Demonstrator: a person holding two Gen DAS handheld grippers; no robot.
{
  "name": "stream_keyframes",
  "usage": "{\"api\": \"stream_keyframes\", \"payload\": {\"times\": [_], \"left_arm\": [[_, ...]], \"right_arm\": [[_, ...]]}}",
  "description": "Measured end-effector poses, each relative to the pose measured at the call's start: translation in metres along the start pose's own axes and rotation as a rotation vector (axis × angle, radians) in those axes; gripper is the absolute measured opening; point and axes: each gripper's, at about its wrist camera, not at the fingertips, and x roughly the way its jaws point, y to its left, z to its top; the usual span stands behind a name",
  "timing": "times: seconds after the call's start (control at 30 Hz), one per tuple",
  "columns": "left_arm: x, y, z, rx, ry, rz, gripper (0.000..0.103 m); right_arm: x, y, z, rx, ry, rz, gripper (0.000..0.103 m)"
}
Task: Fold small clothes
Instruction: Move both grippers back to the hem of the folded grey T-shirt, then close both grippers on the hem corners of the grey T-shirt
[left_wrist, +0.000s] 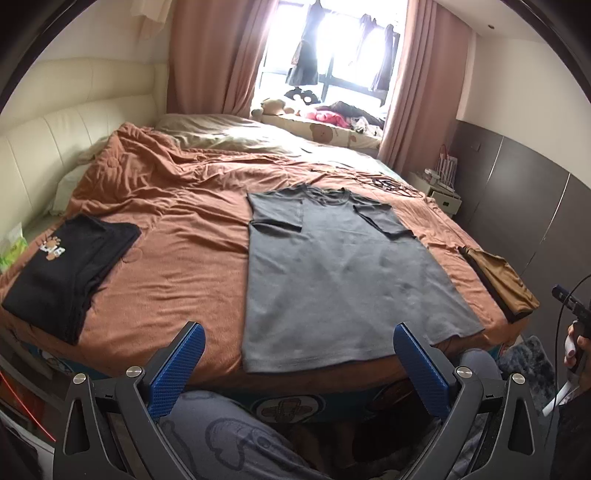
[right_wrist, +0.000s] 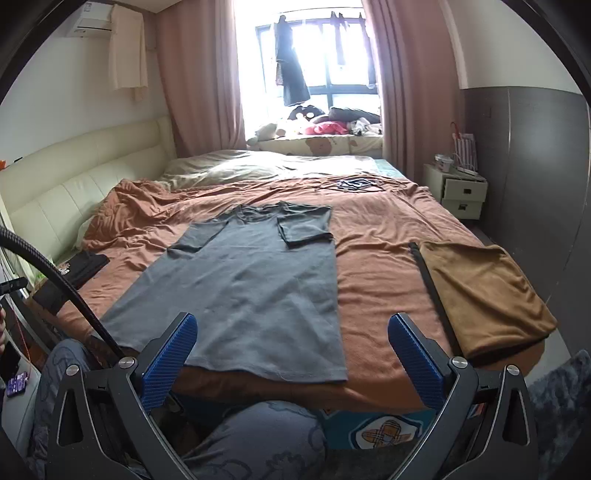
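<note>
Grey T-shirt, sleeves already turned in, lies flat on the bed just ahead of the left tool and right tool, both spread apart and empty; pinching both hem corners evenly should keep the lengthwise fold square.

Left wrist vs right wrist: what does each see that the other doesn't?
Left wrist only: the person's other hand at the right edge, gripping a handle, and a green packet beside the bed.

Right wrist only: the wall air conditioner and a black hose crossing the left side.

Both: the grey T-shirt laid flat with sleeves folded in, the folded black shirt, the folded brown garment, and an open, empty gripper: left gripper, right gripper.
</note>
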Motion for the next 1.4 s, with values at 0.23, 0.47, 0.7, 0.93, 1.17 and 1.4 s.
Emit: {"api": "stream_keyframes", "payload": {"times": [0.23,0.47,0.7,0.93,1.17,1.4], "left_arm": [[0.028,0.021,-0.025,-0.048,0.051,-0.028,0.087],[0.076,0.053,-0.044,-0.153,0.129,-0.06,0.07],[0.128,0.076,-0.058,-0.233,0.228,-0.065,0.052],[0.165,0.093,-0.063,-0.31,0.295,-0.062,0.041],[0.185,0.101,-0.068,-0.358,0.345,-0.069,0.034],[0.189,0.108,-0.068,-0.388,0.347,-0.087,0.033]], "right_arm": [[0.018,-0.01,-0.018,0.08,0.005,-0.023,0.103],[0.05,-0.025,-0.03,0.15,0.059,0.006,0.103],[0.1,-0.044,-0.031,0.228,0.201,0.056,0.078],[0.153,-0.071,-0.033,0.331,0.307,0.107,0.061],[0.201,-0.094,-0.035,0.458,0.379,0.168,0.054],[0.206,-0.111,-0.044,0.571,0.383,0.261,0.054]]}}
